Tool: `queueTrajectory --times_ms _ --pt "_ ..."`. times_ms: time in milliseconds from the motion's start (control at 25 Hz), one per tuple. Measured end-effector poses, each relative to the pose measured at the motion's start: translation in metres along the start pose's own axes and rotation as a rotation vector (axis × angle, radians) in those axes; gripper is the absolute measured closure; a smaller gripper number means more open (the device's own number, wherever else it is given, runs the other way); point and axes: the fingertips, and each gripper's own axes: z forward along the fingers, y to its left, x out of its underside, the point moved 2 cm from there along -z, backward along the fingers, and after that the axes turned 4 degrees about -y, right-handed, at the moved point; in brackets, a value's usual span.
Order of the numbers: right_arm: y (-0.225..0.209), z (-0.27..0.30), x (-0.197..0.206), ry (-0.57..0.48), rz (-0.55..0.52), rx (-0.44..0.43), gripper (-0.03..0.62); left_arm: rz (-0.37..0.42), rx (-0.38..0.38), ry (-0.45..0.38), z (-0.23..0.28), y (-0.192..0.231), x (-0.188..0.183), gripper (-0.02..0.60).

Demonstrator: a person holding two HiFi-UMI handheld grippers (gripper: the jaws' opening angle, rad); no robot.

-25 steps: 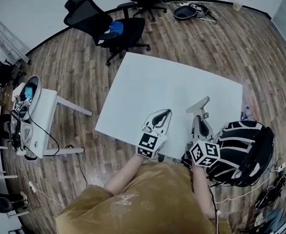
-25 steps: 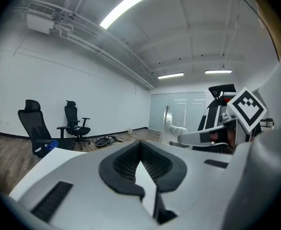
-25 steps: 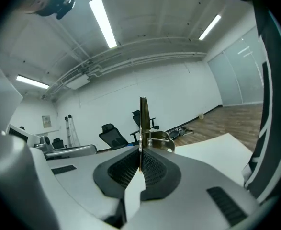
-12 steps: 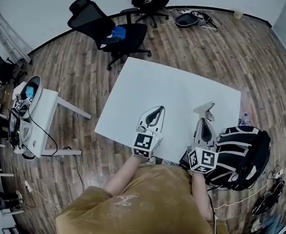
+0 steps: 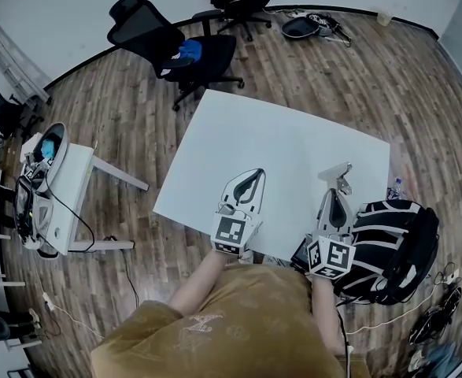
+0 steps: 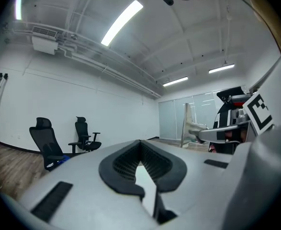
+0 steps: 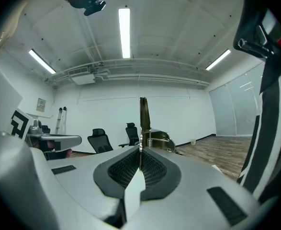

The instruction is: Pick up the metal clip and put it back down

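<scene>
**Clip clamped in the right gripper, projecting ahead of the jaws above the worktop**

Head view. The right gripper point(image 5: 339, 184) is clenching the metal clip point(image 5: 334, 171) at its fingertips. The clip is projecting straight ahead of the jaws, with its far end leaning slightly toward the left gripper point(image 5: 256, 173). Both grippers are pointing away from the person over the near part of the white worktop point(image 5: 278, 132). The clip is sitting just ahead of the right gripper and well to the right of the left one. The right gripper is therefore the only one positioned to set it down. The clip appears to be hanging clear of the surface, though this view is not confirming the gap.

Left gripper view. The jaws are resting together with nothing between the pads. The clip point(image 6: 190, 124) is showing off to the right of this gripper, standing upright at the tip of the other gripper.

Right gripper view. The pads are pressing together on the clip point(image 7: 143, 116). Its flat plate is standing on edge, in line with the seam between the jaws and rising above them. Its spring part is lying just right of the seam. The worktop is lying below the jaws, so lowering is the move the release appears to be calling for.
</scene>
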Motion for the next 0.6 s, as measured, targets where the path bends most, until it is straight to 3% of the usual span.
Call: queueTrajectory --times_ms 600 --pt "0.0043 0.0021 -0.0006 -0.001 0.000 0.000 0.586 0.006 0.020 0.003 -0.0013 -0.0016 0.0024 0.575"
